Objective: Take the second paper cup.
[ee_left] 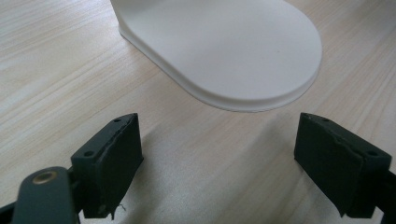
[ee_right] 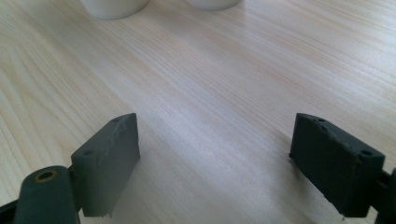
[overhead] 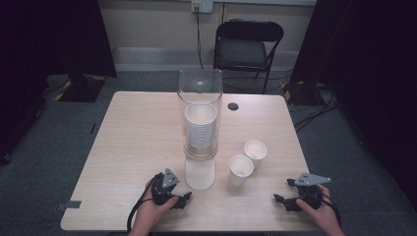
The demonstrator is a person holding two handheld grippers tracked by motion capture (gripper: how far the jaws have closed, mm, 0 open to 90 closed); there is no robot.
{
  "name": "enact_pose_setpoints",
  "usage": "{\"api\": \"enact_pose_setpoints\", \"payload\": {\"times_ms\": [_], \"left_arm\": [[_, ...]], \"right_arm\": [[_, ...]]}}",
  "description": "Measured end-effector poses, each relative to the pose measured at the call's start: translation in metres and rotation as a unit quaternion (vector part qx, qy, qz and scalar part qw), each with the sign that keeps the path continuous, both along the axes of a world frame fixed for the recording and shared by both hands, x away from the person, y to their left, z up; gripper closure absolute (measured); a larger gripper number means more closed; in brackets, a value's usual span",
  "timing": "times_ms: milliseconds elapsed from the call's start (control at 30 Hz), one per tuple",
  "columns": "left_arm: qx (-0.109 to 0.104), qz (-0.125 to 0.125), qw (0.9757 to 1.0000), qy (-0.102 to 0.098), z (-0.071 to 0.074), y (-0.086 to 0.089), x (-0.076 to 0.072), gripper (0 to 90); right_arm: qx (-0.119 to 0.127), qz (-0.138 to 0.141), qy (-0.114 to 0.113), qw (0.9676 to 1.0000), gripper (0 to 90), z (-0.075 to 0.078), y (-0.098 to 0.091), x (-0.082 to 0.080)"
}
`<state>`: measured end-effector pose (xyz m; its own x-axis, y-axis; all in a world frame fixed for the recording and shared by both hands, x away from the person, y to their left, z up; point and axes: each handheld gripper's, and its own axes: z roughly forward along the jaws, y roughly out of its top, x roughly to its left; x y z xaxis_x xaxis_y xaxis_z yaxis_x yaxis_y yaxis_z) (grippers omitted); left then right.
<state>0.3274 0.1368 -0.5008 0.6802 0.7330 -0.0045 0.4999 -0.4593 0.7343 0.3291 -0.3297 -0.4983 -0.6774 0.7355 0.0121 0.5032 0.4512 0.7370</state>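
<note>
A tall clear tube [overhead: 200, 93] holding a stack of white cups [overhead: 200, 129] stands mid-table on a white base [overhead: 199, 173]. Two loose white paper cups [overhead: 241, 169] [overhead: 255, 152] stand upright to its right. My left gripper [overhead: 183, 198] rests near the front edge just left of the base, open and empty; its own view has the white base [ee_left: 224, 46] close ahead of the left gripper [ee_left: 219, 158]. My right gripper [overhead: 284, 191] sits at the front right, open and empty. In its view the right gripper [ee_right: 215, 158] faces two cup bottoms [ee_right: 114, 7] [ee_right: 212, 3].
The wooden table [overhead: 133, 142] has a black grommet [overhead: 232, 106] behind the tube. A black folding chair [overhead: 247, 46] stands beyond the far edge, and dark curtains hang at both sides. Cables lie on the grey floor at the right.
</note>
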Motion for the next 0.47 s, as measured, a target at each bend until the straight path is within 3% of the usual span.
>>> {"api": "enact_pose_setpoints", "payload": {"times_ms": [467], "left_arm": [[-0.001,-0.001,1.0000,0.001,-0.0001,0.0000,0.0001,14.4]], "right_arm": [[-0.011,0.014,-0.006,0.9998,12.4,-0.0014,-0.0019,0.0015]]}}
